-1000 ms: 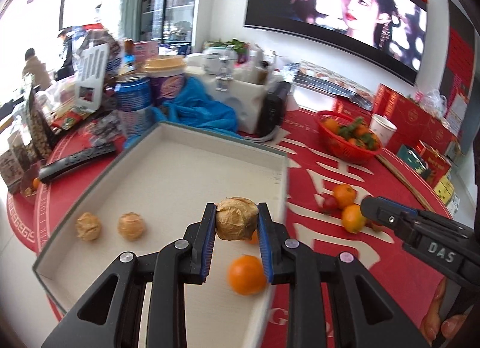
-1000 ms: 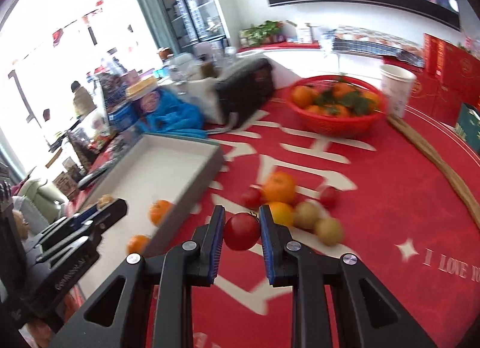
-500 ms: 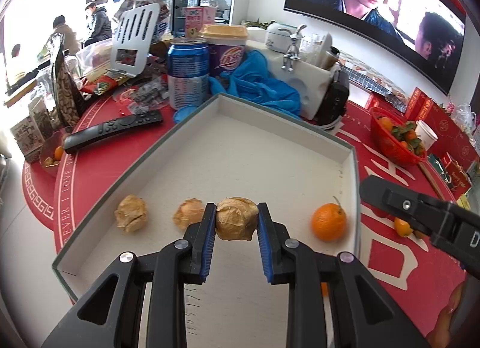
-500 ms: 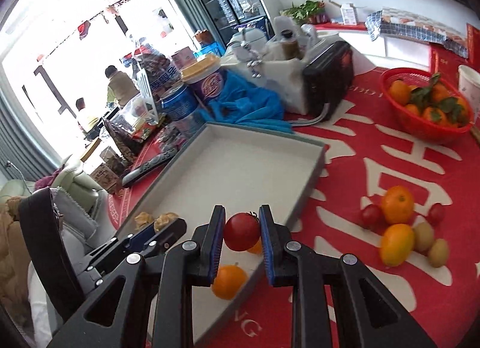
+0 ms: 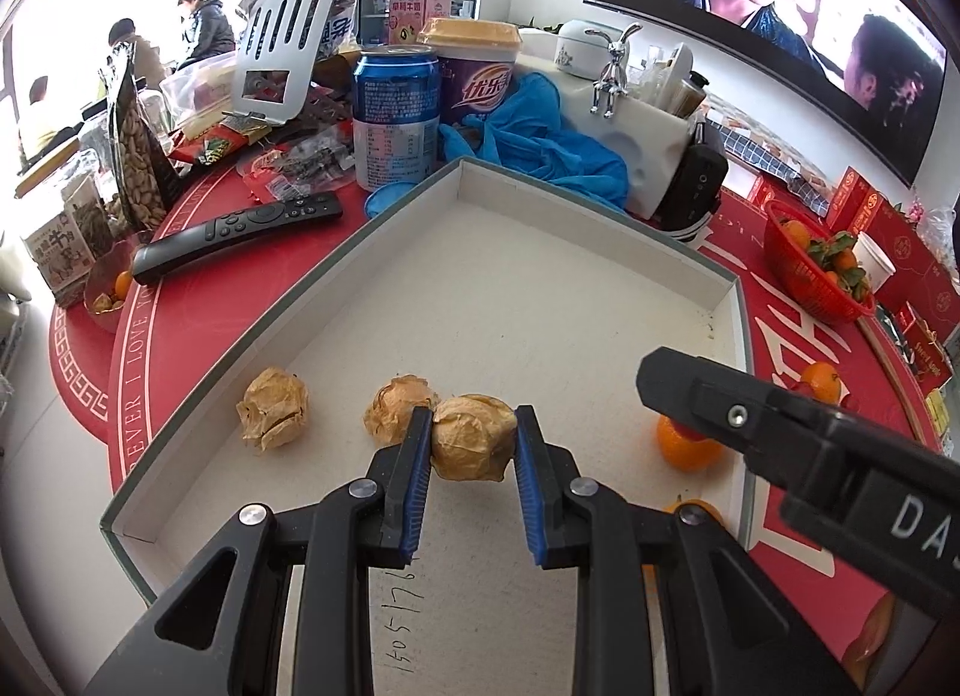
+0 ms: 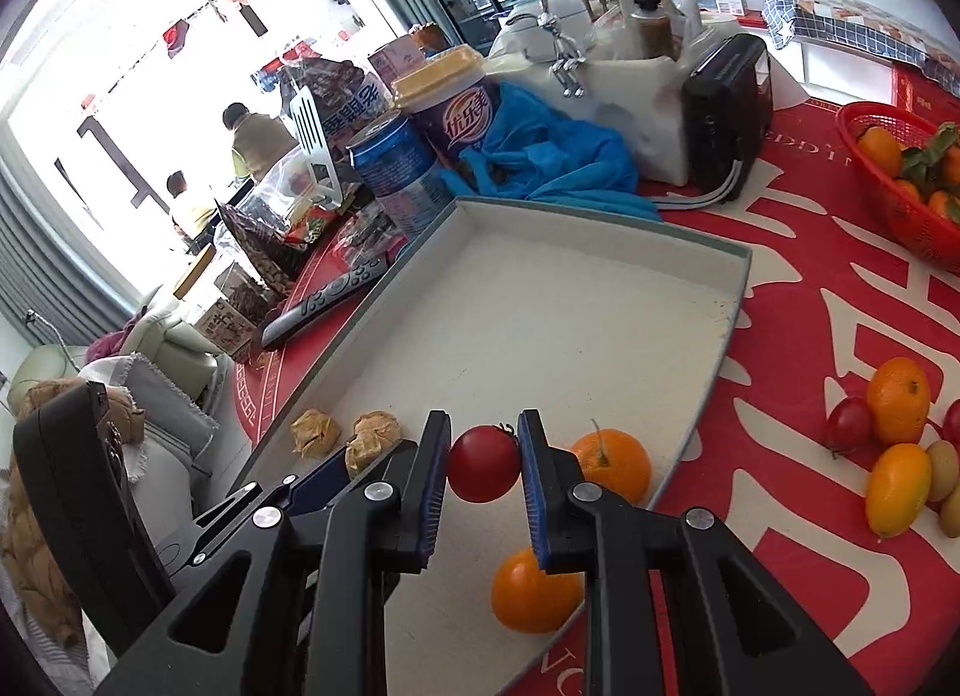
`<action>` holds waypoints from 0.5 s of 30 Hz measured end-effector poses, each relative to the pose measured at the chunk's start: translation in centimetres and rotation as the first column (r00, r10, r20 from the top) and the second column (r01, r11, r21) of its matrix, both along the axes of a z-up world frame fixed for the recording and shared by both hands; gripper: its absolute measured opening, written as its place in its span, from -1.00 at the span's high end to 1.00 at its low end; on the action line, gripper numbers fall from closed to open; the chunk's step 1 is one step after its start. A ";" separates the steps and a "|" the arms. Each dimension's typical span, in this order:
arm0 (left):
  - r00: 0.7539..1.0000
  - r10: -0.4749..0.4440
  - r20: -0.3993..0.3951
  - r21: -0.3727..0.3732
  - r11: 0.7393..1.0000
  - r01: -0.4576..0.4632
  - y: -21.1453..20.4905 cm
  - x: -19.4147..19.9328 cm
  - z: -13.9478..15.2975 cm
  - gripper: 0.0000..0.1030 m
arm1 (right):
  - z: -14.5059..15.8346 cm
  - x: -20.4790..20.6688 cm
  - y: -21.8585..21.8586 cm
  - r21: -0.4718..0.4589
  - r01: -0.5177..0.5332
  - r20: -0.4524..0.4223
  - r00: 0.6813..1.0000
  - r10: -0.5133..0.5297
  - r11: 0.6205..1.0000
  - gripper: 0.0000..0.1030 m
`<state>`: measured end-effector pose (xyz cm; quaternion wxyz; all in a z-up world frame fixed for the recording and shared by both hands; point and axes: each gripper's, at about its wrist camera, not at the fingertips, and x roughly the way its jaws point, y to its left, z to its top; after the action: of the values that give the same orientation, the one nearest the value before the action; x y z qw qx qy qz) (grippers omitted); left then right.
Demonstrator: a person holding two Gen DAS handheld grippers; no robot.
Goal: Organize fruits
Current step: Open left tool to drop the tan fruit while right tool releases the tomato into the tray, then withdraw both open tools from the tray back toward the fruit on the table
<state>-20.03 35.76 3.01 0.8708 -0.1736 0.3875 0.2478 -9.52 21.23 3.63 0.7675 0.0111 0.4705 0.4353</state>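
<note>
My left gripper point(image 5: 473, 444) is shut on a brown papery husk fruit point(image 5: 474, 437), low over the white tray point(image 5: 576, 288), right beside two like fruits point(image 5: 275, 408) point(image 5: 399, 407) lying there. My right gripper point(image 6: 483, 463) is shut on a small red tomato point(image 6: 483, 463) above the tray's near right part, over two oranges point(image 6: 612, 463) point(image 6: 534, 591) in the tray. The right gripper's body point(image 5: 810, 444) shows in the left wrist view at the right.
Loose oranges, tomatoes and kiwis point(image 6: 897, 408) lie on the red tablecloth right of the tray. A red basket of oranges point(image 6: 900, 180) stands far right. A remote point(image 5: 234, 234), blue can point(image 5: 396, 114), purple cup point(image 5: 477, 72) and blue cloth point(image 5: 540, 132) crowd the tray's far side.
Both grippers moved left and lower over the tray with their fruits. The husk fruit in the left gripper now sits beside the two husk fruits in the tray.
</note>
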 end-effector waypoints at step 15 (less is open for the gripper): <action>0.998 0.066 0.023 0.000 0.998 -0.066 0.4 -0.3 0.2 -0.60 | 0.5 -0.8 0.2 -0.056 0.006 0.069 0.998 -0.002 0.998 -0.72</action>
<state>-20.34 36.17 3.22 0.8666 -0.1890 0.3713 0.2746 -10.30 21.47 4.15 0.7842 -0.0247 0.4557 0.4205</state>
